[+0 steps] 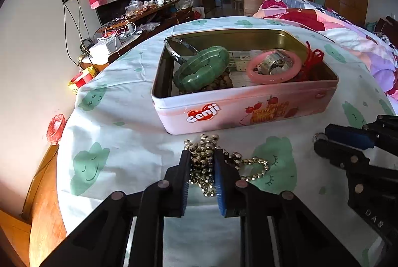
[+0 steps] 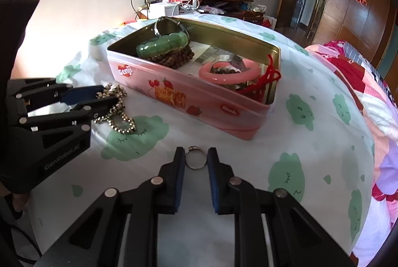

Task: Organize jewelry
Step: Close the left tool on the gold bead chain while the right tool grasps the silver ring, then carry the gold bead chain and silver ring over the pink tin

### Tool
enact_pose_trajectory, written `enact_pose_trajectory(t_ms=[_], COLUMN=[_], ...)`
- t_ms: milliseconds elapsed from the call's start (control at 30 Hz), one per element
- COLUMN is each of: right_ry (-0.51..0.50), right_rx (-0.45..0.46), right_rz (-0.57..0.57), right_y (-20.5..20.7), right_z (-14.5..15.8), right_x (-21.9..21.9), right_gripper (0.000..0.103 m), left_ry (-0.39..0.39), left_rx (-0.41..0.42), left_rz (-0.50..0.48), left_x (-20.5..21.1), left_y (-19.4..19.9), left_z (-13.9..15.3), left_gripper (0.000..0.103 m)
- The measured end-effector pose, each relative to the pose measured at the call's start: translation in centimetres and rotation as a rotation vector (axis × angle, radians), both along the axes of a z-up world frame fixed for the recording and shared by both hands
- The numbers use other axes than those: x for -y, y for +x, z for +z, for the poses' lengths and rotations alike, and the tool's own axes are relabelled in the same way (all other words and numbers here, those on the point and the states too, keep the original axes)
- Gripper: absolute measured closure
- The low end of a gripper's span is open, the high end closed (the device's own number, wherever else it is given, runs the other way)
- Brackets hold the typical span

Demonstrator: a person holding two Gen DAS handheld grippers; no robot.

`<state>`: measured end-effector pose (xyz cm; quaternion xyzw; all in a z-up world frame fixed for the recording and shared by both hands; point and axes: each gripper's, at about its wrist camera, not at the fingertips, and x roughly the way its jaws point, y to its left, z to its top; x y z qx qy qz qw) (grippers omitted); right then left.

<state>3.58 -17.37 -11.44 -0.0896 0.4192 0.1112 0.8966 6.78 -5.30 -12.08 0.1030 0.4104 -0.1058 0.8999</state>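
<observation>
1. Left gripper [image 1: 201,153]: narrow, clamped on a bunch of the bead chain [image 1: 253,166]. The rest of the chain trails loose on the cloth [image 1: 119,132], just in front of the tin [image 1: 223,112].
2. Right gripper [image 2: 195,150]: narrow, with the ring [image 2: 195,168] flat on the cloth between the pads and apparently touched on both sides. Ring well apart from the chain, near the tin's front wall.
3. Step in hand, as judged: secure both pieces, then move them into the open tin.
4. Before lifting the ring, confirm that the pads bear on opposite sides of the band, at its widest part. A thin, hard, round piece is likely to squirt out if pinched off-centre.
5. Lift the ring straight up, without dragging. The cloth is soft and may bunch under the fingertips.
6. Raise the chain slowly and high enough for the hanging end to clear the tin's rim. Only part of it is gripped, so expect swing and possible slip of beads through the pads.
7. Choose bare floor in the tin for each drop: between the green bangle [image 1: 201,68] and the pink bangle [image 1: 271,80] looks freest. Avoid the red cord [image 1: 314,55] at the far corner, a likely snag for the chain.
8. Bring one hand over the tin at a time, to prevent the grippers from colliding above it.
9. Lower until the piece is close to the floor, then open the pads. For the chain, let the trailing end settle first.
</observation>
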Motion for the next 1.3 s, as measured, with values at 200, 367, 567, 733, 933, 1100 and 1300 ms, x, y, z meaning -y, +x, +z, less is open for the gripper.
enact_pose_trajectory(t_ms=[200,367,567,733,933,1100,1300], right_ry=[-0.004,0.007,0.013,0.02,0.033,0.038,0.035], right_rx=[0.065,0.102,0.134,0.146,0.158,0.166,0.192], right_rz=[-0.013,-0.023,-0.031,-0.036,-0.042,-0.041,-0.054], right_y=[-0.7,-0.8,-1.1,-1.2,-1.5,-1.9,-2.0], right_z=[0.7,1.1,1.5,1.7,2.0,2.4,3.5], right_x=[-0.1,0.0,0.2,0.2,0.5,0.5,0.5], right_gripper=[0.083,0.083,0.083,0.083,0.083,0.083,0.083], left_ry=[-0.006,-0.003,0.003,0.002,-0.003,-0.013,-0.013], left_rx=[0.003,0.034,0.071,0.102,0.125,0.143,0.164], left_rz=[-0.004,-0.006,0.004,0.007,0.008,0.01,0.032], left_x=[-0.3,-0.6,-1.1,-1.6,-1.8,-2.0,-2.4], left_y=[-0.3,-0.8,-1.5,-1.8,-2.3,-2.4,-2.0], left_z=[0.2,1.3,2.5,3.8,4.7,5.7,6.9], left_gripper=[0.087,0.088,0.088,0.088,0.088,0.088,0.088])
